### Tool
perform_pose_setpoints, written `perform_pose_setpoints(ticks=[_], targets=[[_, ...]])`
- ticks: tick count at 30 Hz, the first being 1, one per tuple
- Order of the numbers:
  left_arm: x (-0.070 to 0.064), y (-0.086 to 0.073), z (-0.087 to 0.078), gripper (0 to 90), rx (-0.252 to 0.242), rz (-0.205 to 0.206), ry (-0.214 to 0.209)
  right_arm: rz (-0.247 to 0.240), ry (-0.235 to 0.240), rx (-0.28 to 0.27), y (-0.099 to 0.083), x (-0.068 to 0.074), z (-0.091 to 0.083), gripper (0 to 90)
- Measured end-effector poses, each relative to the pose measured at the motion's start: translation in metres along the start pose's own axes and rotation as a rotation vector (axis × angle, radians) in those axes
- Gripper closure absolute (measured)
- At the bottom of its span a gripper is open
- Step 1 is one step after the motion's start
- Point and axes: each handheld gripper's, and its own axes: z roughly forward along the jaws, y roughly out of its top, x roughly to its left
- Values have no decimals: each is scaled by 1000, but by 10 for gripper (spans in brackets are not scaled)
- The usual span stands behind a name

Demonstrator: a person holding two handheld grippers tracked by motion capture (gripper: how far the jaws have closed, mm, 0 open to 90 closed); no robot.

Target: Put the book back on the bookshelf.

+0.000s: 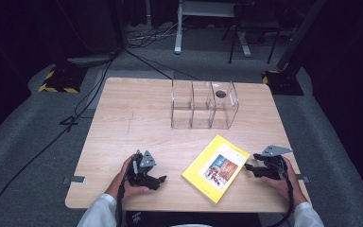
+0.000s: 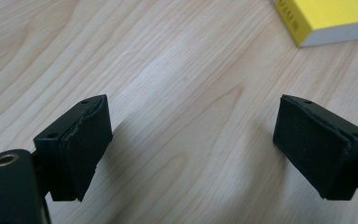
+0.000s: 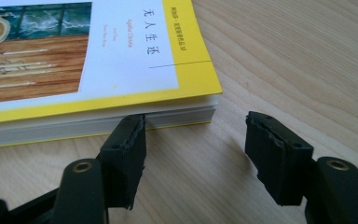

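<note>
A yellow paperback book (image 1: 216, 168) lies flat on the wooden table (image 1: 137, 118), near its front edge, with a picture on its white cover panel. My right gripper (image 1: 249, 167) is open just off the book's right edge; in the right gripper view its jaws (image 3: 196, 140) stand apart, the left one close against the page edge of the book (image 3: 98, 70). My left gripper (image 1: 163, 179) is open over bare wood to the left of the book. A corner of the book (image 2: 326, 18) shows at the top right of the left gripper view, beyond the open left gripper (image 2: 191, 140).
A clear plastic organiser (image 1: 203, 104) with several upright compartments stands at the back middle of the table. A dark round hole (image 1: 220, 93) shows in the tabletop behind it. Cables (image 1: 52, 137) trail across the grey floor to the left.
</note>
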Motion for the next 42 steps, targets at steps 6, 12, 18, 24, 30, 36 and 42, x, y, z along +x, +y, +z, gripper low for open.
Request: perform_pose_setpoints(ticks=[6, 12, 18, 24, 30, 36, 42], targets=[[-13, 13, 12, 125, 2, 55, -50, -71, 103, 156, 15, 12, -2, 413], [-24, 24, 23, 124, 1, 81, -76, -93, 119, 261, 31, 26, 1, 547], [-33, 33, 32, 124, -1, 109, -106, -154, 210, 288, 32, 46, -3, 717], [-40, 40, 38, 125, 0, 130, -131, -174, 171, 287, 35, 52, 0, 832], [-41, 40, 38, 133, -5, 139, -137, -172, 166, 232, 32, 52, 1, 880], [-42, 39, 37, 150, -8, 144, -144, -187, 215, 221, 32, 57, 0, 897], [-46, 41, 39, 150, 0, 164, -149, -216, 206, 267, 37, 63, 1, 900]])
